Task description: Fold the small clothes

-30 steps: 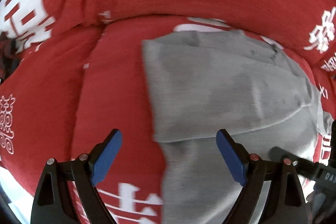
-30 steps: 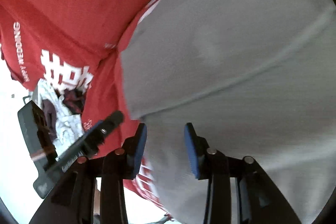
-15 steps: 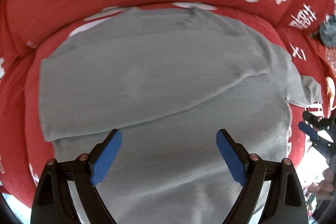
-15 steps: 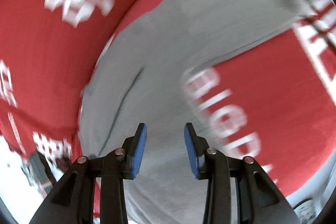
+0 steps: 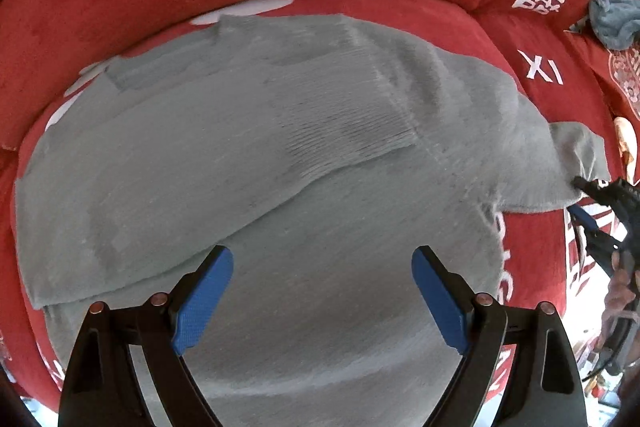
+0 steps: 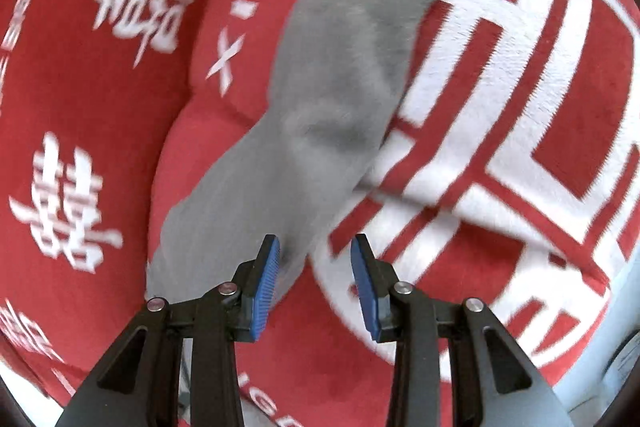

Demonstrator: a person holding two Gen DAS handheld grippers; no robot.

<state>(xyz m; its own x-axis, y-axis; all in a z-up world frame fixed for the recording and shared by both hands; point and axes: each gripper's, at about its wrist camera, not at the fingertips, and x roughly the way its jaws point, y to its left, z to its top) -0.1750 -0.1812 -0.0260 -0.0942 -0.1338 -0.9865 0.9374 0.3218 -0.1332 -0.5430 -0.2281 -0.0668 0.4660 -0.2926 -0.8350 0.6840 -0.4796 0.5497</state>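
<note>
On a red plush sofa cushion printed with white characters, a grey knitted jumper lies spread flat, one side already folded across its body, its long axis running across the left wrist view from the folded edge at the left out to the sleeve at the right. Directly above its lower half hangs the left hand-held gripper, pointing straight down, blue pads wide apart and holding nothing. At the far right of that view sits the right hand-held gripper, close by the grey sleeve cuff. Seen from the right wrist, the sleeve stretches away ahead and up, its near edge just beside the left-side pad while the jaws stand part-way apart, empty, mostly over bare cushion. Judging by this, the right hand is much the nearer to the loose sleeve, and the coming fold likely means shifting slightly toward that edge to pinch it.
</note>
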